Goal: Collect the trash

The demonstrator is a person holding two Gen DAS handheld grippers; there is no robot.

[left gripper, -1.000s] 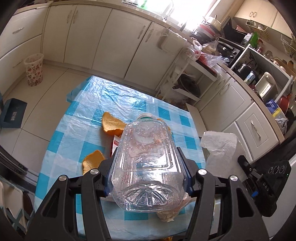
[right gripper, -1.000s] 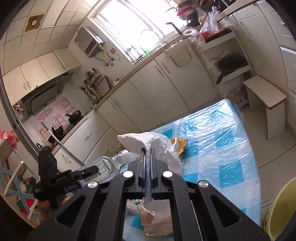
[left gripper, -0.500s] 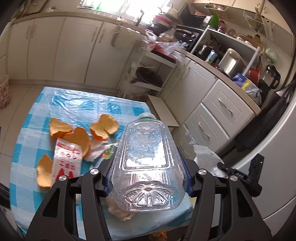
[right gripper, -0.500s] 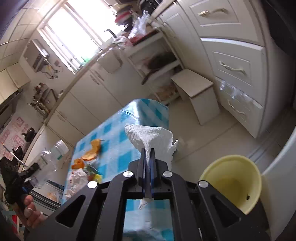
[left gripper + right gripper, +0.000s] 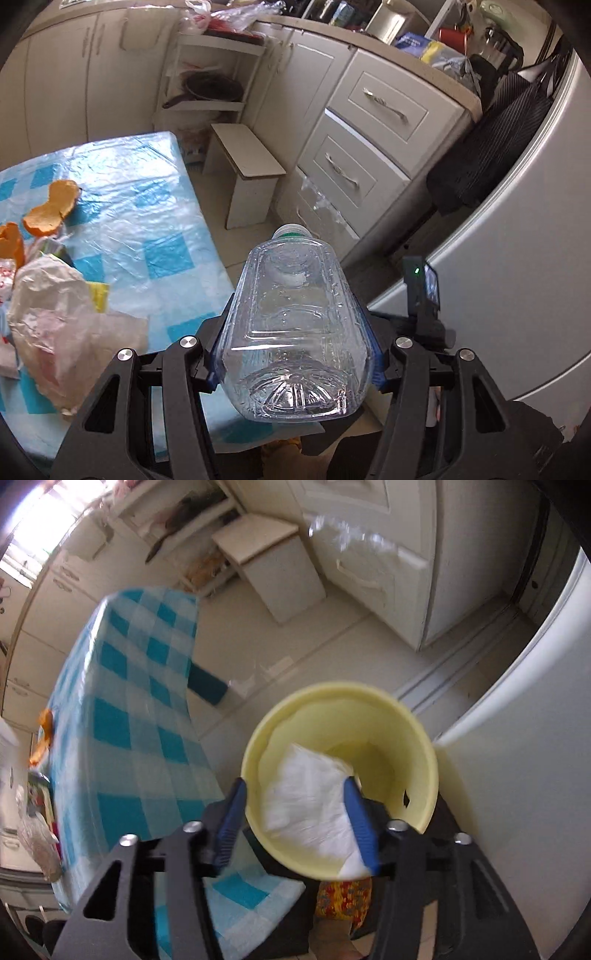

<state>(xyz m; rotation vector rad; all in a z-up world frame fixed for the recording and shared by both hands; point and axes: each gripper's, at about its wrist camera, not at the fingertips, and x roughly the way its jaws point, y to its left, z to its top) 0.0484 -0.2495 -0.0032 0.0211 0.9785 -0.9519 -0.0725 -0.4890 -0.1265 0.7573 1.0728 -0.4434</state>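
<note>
Step in hand: dumping trash into the yellow bin [image 5: 413,738] on the floor, just beside the table [image 5: 122,738] w/ its blue-check cover. The right tongs [image 5: 295,812] hang over the bin mouth; jaws have just been opening and now stand apart, w/ the white crumpled bag [image 5: 306,797] between the blue pads but seemingly loose and dropping into the bin. It looks to brush the right pad; motion blur makes real contact hard to call.

The left tongs [image 5: 295,354] are clamped on the clear plastic bottle [image 5: 295,325], pads pressing both flanks, green-capped neck pointing away toward the drawers [image 5: 369,140].

Next move, as a guess: get the right tongs clear of the bin, then bring the bottle over the rim and let go.

Left on the table: 2 or so orange peels [image 5: 51,210], a crinkled plastic bag [image 5: 55,317], and wrappers cut off at the frame edge. Bin floor is hidden under the bag, and the bin doesn't show in the left view
</note>
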